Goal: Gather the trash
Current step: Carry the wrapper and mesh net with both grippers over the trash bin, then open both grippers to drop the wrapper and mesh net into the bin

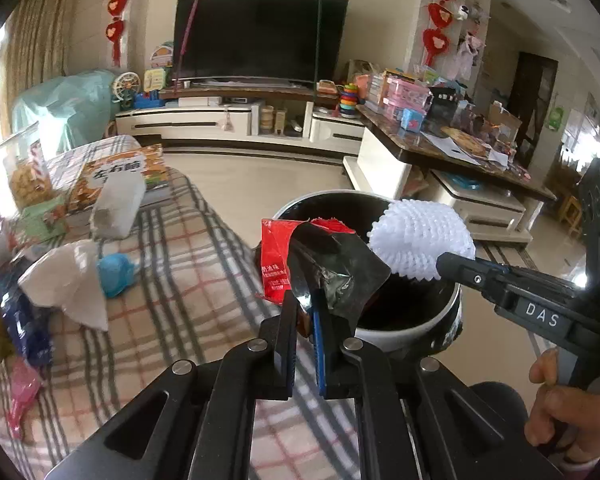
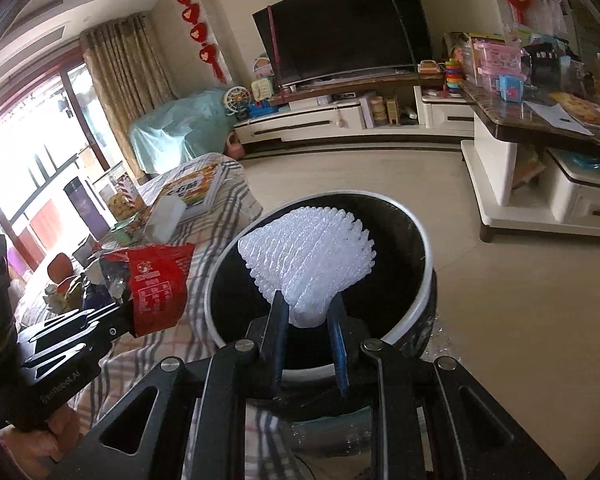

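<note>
Left hand-held gripper (image 1: pixel 305 316): clamped on red snack wrapper (image 1: pixel 278 260), centre frame, at bin's left rim.
Right hand-held gripper (image 2: pixel 308 320): clamped on white foam net (image 2: pixel 312 256), over bin (image 2: pixel 424 280).

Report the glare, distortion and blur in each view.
Left wrist view: fisheye bends the TV edges; dark corners; pieces on the plaid cover's left edge blur. Right wrist view: the window burns out white at left; foam net is sharp.
</note>
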Available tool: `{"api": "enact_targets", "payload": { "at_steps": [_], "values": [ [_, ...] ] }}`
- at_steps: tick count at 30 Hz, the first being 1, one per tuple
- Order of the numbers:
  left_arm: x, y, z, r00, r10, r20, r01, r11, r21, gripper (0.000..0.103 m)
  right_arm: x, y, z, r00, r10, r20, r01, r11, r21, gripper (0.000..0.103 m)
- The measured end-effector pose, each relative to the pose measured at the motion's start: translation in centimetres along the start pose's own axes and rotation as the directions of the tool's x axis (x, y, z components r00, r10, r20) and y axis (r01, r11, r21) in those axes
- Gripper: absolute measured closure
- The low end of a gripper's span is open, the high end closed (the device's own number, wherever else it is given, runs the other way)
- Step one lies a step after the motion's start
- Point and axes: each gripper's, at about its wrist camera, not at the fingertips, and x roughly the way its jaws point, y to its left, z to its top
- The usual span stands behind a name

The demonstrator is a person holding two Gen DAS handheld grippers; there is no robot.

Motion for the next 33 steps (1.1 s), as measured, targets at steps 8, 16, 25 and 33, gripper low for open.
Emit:
{"api": "enact_targets", "payload": {
  "at_steps": [8,16,25,33],
  "values": [
    [2.2,-1.3,1.7,1.000,-0.014,-0.008,0.014,1.000,0.010,0.097,0.8,-1.3,0.7,1.000,-0.015,-0.015,0.015,1.000,0.002,0.083],
    [4.4,-1.9,2.3,0.999,-0.025,-0.031,0.026,1.000,0.014,0.097,1.9,-2.4,1.5,0.999,-0.026,-0.034,0.026,1.000,0.006,0.082],
    [5.6,-2.4,2.8,0.998,-0.018,-0.053,0.018,1.000,-0.003,0.081,2.5,-2.9,1.8,0.998,-0.044,-0.055,0.045,0.999,0.008,0.073],
    [3.7,-2.3,2.0,1.000,0.010,-0.015,-0.010,1.000,-0.016,0.054,1.6,-2.9,2.1,0.998,-0.056,-0.028,0.057,0.998,0.014,0.035]
  ]
}}
